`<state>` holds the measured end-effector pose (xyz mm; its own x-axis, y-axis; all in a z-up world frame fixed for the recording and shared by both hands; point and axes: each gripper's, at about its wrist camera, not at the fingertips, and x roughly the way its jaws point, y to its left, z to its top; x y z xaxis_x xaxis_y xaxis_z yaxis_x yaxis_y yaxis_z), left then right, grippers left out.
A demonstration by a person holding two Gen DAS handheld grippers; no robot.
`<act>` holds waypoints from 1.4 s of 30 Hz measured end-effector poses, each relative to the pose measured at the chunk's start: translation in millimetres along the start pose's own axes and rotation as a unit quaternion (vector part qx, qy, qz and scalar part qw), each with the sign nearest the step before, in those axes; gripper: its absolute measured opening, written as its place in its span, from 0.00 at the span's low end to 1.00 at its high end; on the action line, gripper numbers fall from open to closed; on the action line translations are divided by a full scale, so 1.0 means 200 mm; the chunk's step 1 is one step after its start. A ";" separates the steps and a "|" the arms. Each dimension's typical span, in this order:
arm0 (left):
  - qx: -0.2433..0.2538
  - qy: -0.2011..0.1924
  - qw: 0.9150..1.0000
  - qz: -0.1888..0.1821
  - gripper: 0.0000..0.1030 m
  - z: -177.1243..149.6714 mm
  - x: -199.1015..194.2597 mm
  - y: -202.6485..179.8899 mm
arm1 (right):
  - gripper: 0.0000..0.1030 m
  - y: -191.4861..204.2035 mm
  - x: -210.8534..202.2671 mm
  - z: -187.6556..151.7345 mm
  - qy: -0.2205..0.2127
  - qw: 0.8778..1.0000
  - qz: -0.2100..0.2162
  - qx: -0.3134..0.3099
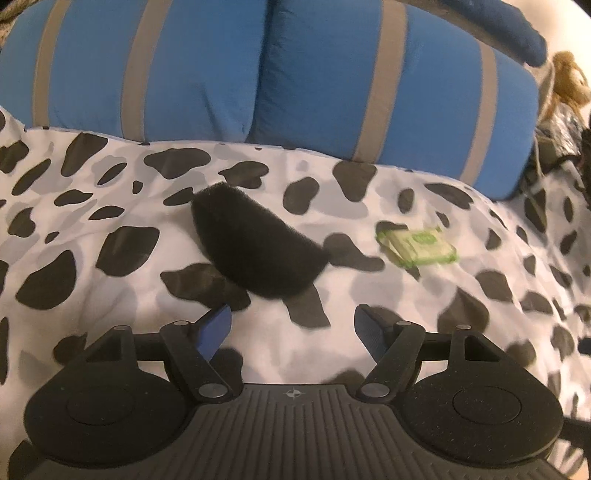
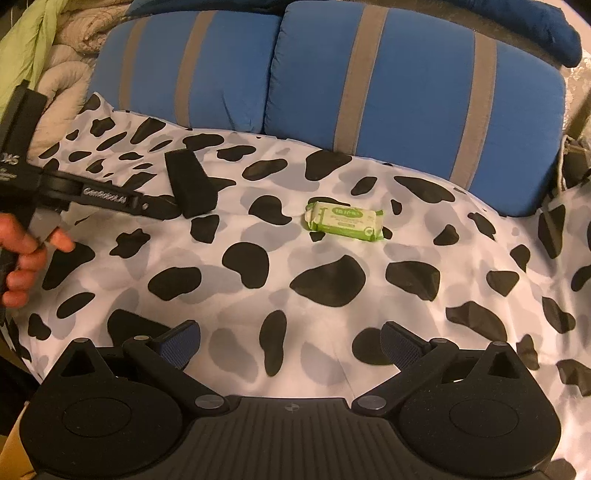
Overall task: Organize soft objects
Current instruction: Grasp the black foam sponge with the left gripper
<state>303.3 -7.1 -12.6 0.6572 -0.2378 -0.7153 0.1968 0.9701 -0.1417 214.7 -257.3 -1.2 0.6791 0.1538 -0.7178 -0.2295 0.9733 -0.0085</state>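
Observation:
A black foam sponge (image 1: 258, 243) lies on the cow-print sheet (image 1: 110, 177), just ahead of my left gripper (image 1: 291, 328). That gripper is open, with nothing between its blue pads. To the sponge's right lies a green and white wipes packet (image 1: 415, 245). In the right wrist view the sponge (image 2: 190, 184) sits at the left, the left gripper (image 2: 162, 205) comes in beside it, and a hand (image 2: 26, 254) holds its handle. The packet (image 2: 343, 219) rests mid-sheet, well beyond my right gripper (image 2: 291, 343), which is open and holds nothing.
Two blue pillows with grey stripes (image 2: 406, 81) line the far edge of the sheet (image 2: 332, 280). A beige quilt (image 2: 62, 92) and green fabric (image 2: 29, 33) are piled at the back left. A tan plush toy (image 1: 569, 81) sits at the back right.

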 end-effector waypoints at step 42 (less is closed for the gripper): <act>0.060 0.037 0.991 0.111 0.41 0.18 0.44 0.01 | 1.00 -0.02 0.25 0.08 0.018 1.000 -0.010 -0.007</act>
<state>386.8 -26.9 -51.3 0.6396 -0.0111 -0.7686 0.1421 0.9844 0.1039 260.4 -249.9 -25.8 0.6584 0.1282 -0.7416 -0.2257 0.9737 -0.0321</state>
